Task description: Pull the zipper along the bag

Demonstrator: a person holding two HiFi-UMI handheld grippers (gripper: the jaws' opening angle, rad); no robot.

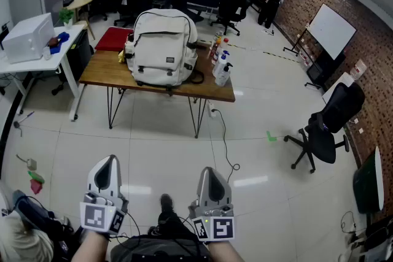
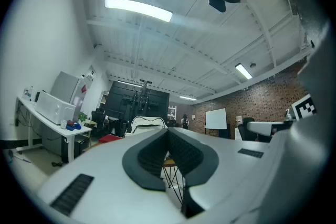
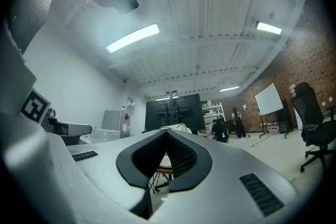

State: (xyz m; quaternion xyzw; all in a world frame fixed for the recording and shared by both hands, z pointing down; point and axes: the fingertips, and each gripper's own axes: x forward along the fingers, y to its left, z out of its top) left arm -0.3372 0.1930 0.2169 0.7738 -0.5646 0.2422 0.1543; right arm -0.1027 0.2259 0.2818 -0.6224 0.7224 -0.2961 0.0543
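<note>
From the head view, the white backpack [image 1: 163,49] stands upright on the wooden table [image 1: 98,70], well ahead and midway between my left gripper [image 1: 111,162] and right gripper [image 1: 209,173], so neither is nearer.

In the left gripper view, my jaws meet at the tips and hold nothing, with the backpack beyond them.

In the right gripper view, it is likewise closed and empty.

A wooden table [image 1: 101,75] stands on the tiled floor, carrying an upright bag [image 1: 163,46] with bottles [image 1: 221,67] just beside it.

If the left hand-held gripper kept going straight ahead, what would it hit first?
Probably the white backpack on the wooden table; nothing nearer shows, though depth is unclear.
</note>
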